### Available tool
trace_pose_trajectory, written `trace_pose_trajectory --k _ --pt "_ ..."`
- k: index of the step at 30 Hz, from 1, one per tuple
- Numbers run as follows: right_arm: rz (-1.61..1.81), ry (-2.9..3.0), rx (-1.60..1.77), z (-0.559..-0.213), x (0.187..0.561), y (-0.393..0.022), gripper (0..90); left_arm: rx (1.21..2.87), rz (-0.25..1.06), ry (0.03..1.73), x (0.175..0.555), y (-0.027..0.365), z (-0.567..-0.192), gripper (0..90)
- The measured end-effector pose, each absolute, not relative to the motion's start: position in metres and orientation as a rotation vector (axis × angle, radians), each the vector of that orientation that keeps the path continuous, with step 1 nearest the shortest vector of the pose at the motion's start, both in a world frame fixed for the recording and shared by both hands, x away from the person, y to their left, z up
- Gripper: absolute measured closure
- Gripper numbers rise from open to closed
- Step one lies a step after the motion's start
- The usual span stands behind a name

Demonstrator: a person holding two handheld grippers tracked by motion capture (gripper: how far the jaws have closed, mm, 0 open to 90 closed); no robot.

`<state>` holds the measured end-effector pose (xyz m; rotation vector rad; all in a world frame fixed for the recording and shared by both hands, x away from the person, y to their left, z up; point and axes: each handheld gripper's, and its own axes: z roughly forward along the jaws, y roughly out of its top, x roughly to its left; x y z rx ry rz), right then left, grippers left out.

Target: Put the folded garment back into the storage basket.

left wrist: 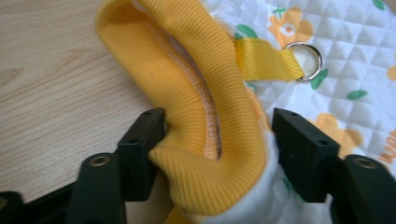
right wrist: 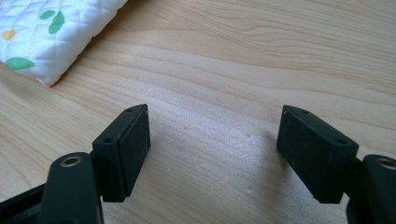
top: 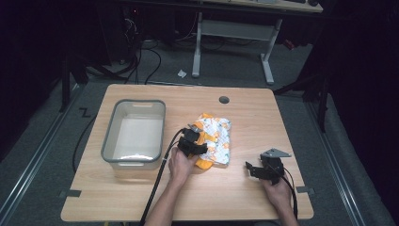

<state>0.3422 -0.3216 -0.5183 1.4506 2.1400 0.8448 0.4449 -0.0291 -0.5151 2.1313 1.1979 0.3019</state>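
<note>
— Straddling the yellow ribbed cuff (left wrist: pixel 196 116), the left gripper (top: pixel 192 142) has jaws apart; the quilted garment (top: pixel 215 136) lies mid-table, at three o'clock from the bin (top: pixel 134 133).

— Right gripper (top: pixel 266 169) gapes empty at five o'clock. A shallow bite could let that cuff slip.

Bright, evenly lit table (top: pixel 141 197), dark surroundings; high view perhaps slightly soft.

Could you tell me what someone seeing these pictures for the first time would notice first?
Most likely the bright garment at the table's middle, quilted white with an orange flower print. The left gripper straddles its yellow ribbed cuff, fingers apart, just below a strap with a metal ring. Next comes the grey tub to the left, while the right gripper hangs open over bare wood.
</note>
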Motion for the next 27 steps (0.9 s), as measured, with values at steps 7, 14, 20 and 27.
trace_pose_trajectory --k 7,14,20,27 --pt "0.845 2.140 1.450 -0.518 0.342 -0.322 26.0 2.107 0.219 1.191 0.443 -0.031 -0.514 66.0" --pt "0.845 2.140 1.453 -0.518 0.342 -0.321 26.0 2.099 0.193 1.183 0.443 -0.029 -0.512 72.3" --pt "0.845 2.141 1.452 -0.518 0.342 -0.322 26.0 2.075 0.185 1.141 0.439 -0.026 -0.503 73.5" --pt "0.845 2.142 1.450 -0.518 0.342 -0.322 26.0 2.057 0.161 1.092 0.433 -0.022 -0.493 74.4"
